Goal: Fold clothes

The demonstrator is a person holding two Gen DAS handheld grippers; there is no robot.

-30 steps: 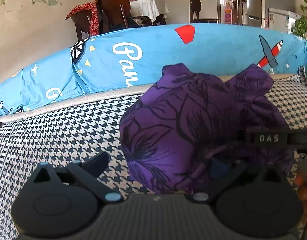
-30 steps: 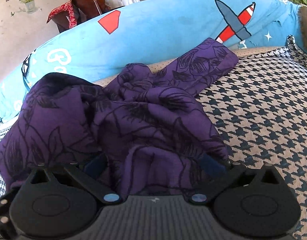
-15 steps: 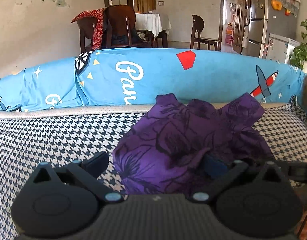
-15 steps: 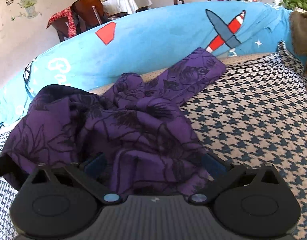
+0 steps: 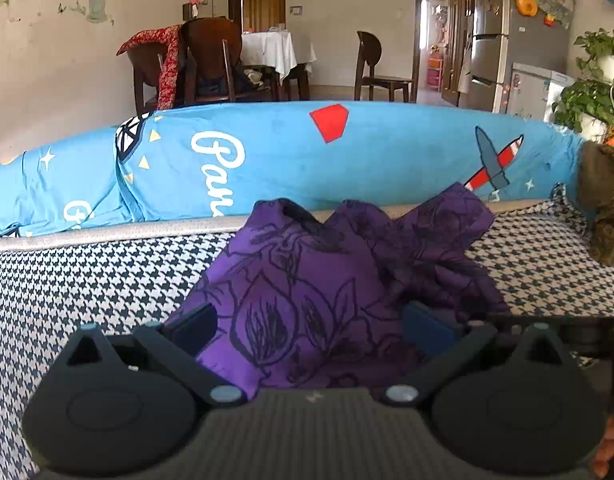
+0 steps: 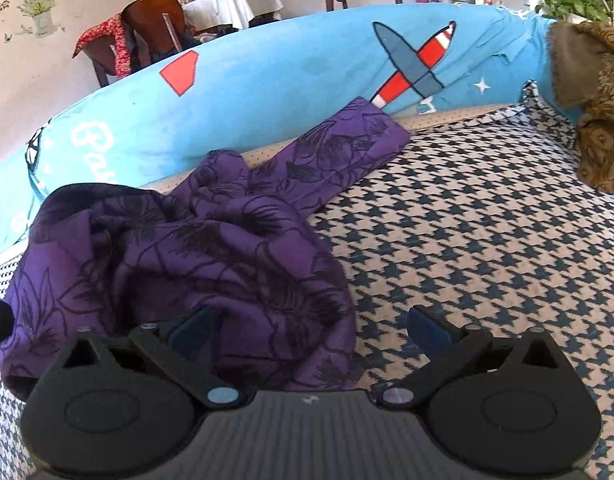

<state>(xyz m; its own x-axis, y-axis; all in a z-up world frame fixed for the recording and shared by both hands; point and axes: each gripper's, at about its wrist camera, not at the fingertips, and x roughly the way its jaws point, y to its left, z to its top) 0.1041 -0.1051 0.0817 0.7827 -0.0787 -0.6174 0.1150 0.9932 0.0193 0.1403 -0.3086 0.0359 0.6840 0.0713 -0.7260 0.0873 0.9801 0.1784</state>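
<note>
A crumpled purple garment (image 5: 307,280) with black flower outlines lies in a heap on the houndstooth cover (image 5: 87,280). My left gripper (image 5: 309,326) is open, its two blue-padded fingers spread wide with the near edge of the heap between them. In the right wrist view the same garment (image 6: 187,248) fills the left half, and one sleeve stretches back toward the blue bolster (image 6: 287,80). My right gripper (image 6: 309,328) is open too. Its left finger is against the cloth's edge and its right finger is over bare cover (image 6: 487,240).
A long blue printed bolster (image 5: 287,160) runs along the far edge of the surface. A brown fuzzy blanket (image 6: 595,100) hangs at the far right corner. Dining chairs, a table and a fridge stand well behind. Bare houndstooth cover lies left and right of the heap.
The garment sat higher and draped over the fingers before; now it rests lower on the cover. Both cameras have tipped up and drawn back, and the right gripper's right finger is clear of cloth.
</note>
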